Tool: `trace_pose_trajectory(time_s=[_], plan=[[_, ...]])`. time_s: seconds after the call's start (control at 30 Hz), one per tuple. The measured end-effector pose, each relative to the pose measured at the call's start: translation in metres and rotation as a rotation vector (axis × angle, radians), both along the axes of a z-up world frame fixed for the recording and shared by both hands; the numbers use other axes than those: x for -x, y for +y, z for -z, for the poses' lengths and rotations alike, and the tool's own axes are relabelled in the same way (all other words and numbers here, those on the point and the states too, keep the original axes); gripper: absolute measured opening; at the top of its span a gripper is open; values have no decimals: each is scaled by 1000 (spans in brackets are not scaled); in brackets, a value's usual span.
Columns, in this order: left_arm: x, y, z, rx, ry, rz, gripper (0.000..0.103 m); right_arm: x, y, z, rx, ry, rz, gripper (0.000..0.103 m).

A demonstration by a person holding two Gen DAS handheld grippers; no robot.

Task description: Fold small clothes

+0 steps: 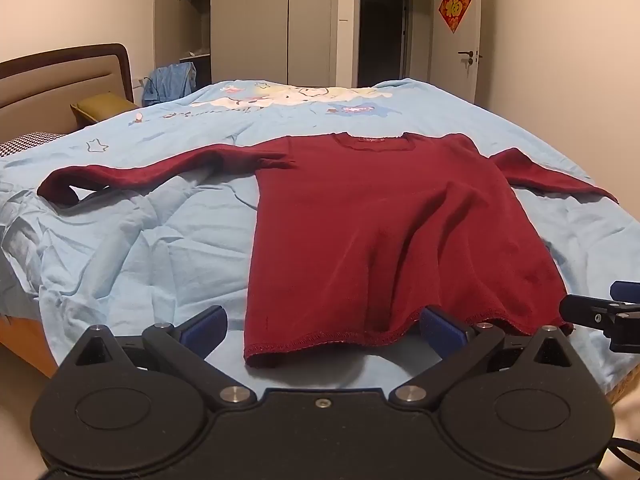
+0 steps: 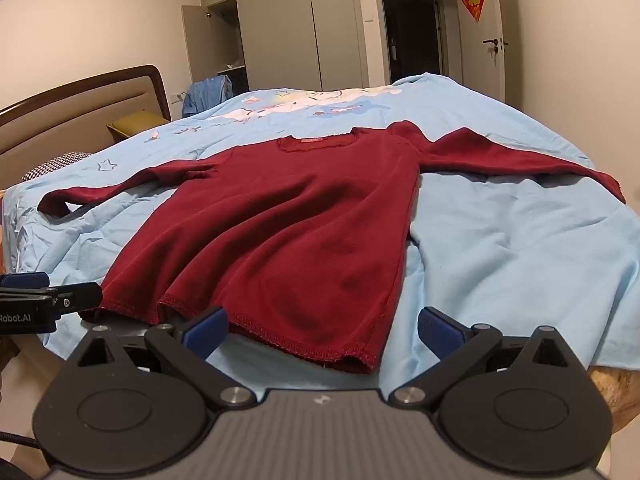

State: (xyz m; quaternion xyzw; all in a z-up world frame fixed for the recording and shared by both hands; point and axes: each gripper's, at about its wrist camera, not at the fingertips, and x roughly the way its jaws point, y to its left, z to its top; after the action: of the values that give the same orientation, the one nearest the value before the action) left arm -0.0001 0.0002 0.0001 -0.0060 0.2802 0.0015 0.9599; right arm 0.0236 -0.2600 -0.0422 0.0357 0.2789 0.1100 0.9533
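A dark red long-sleeved top (image 1: 360, 232) lies flat on the light blue bedspread (image 1: 152, 248), neck away from me, both sleeves spread sideways. My left gripper (image 1: 322, 330) stands wide open at the hem's left half, its blue pads either side of the cloth without pressing it. In the right wrist view the same top (image 2: 280, 232) lies ahead, and my right gripper (image 2: 322, 330) stands wide open at the hem's right corner. Each gripper shows in the other's view: the right gripper (image 1: 608, 312) at the hem's right end, the left gripper (image 2: 44, 300) at the hem's left end.
The bed's near edge runs just under both grippers. A padded headboard (image 1: 52, 88) and an olive pillow (image 1: 104, 106) are at the left. Grey wardrobes (image 1: 272, 24), one door open, a dark doorway (image 1: 384, 36) and a white door stand behind the bed. Blue cloth (image 1: 170, 80) hangs by the wardrobe.
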Motion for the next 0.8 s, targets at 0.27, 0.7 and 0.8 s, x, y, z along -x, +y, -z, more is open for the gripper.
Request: trace_pose_trajectory(time_s=[0.27, 0.7, 0.8], plan=[[0, 0, 0, -5, 7, 0, 102, 0, 0, 2, 0, -3, 6, 103], [0, 0, -1, -2, 8, 0, 102, -2, -2, 3, -9, 15, 8, 103], [0, 0, -1, -1, 9, 0, 102, -3, -3, 4, -10, 22, 12, 103]])
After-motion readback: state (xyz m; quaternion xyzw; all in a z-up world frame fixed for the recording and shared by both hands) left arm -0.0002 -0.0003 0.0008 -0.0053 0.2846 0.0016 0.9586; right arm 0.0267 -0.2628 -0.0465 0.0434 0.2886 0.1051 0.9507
